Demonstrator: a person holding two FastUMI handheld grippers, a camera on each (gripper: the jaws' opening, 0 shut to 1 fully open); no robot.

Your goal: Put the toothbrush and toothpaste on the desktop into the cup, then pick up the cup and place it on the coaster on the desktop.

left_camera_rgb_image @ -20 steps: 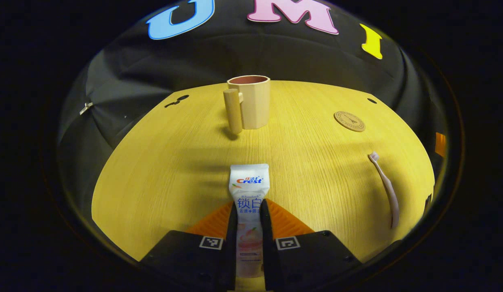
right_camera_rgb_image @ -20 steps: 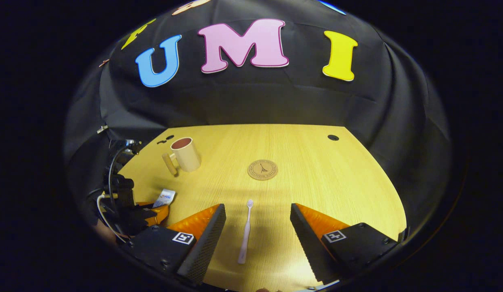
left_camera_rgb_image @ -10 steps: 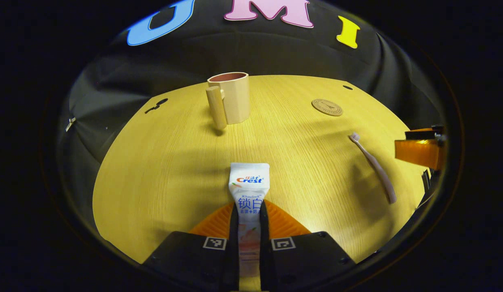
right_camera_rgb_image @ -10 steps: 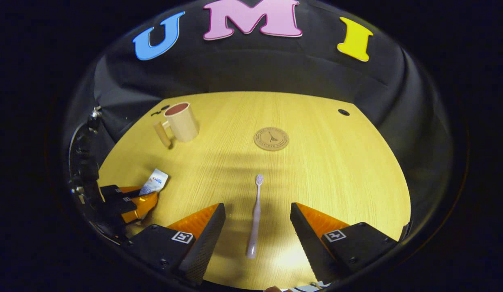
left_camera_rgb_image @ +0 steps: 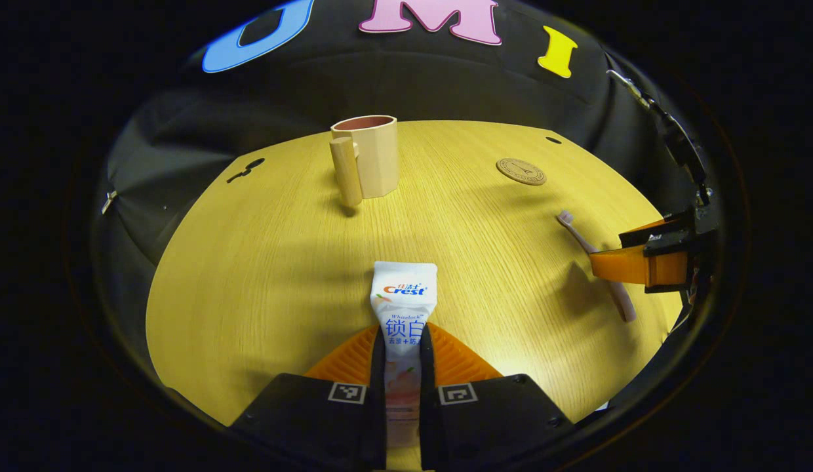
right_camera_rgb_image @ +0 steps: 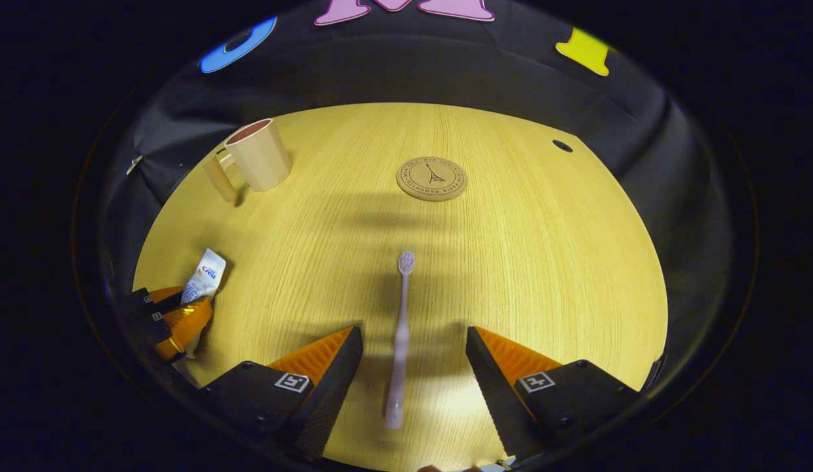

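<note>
Clamping the toothpaste (left_camera_rgb_image: 404,308) between both fingers, the left claw (left_camera_rgb_image: 402,347) is seen at the bottom of the left gripper view, the tube's flat crimped end pointing forward over the bench (left_camera_rgb_image: 262,262). Ahead of this claw and slightly to its left the cup (left_camera_rgb_image: 370,157) is stood upright on the bench (its handle turned toward the camera). The coaster (left_camera_rgb_image: 521,171) is seen farther off to the claw's right, bare and well apart from the cup.

In the right gripper view the right claw (right_camera_rgb_image: 413,354) is held wide, its fingers spread to either side of the toothbrush (right_camera_rgb_image: 400,341) without touching it. The toothbrush is laid flat on the bench, bristle head pointing away from the claw toward the coaster (right_camera_rgb_image: 432,178). The cup (right_camera_rgb_image: 257,155) is seen far to this claw's left, with the left claw (right_camera_rgb_image: 177,314) and its toothpaste (right_camera_rgb_image: 205,275) nearer on that same side.
</note>
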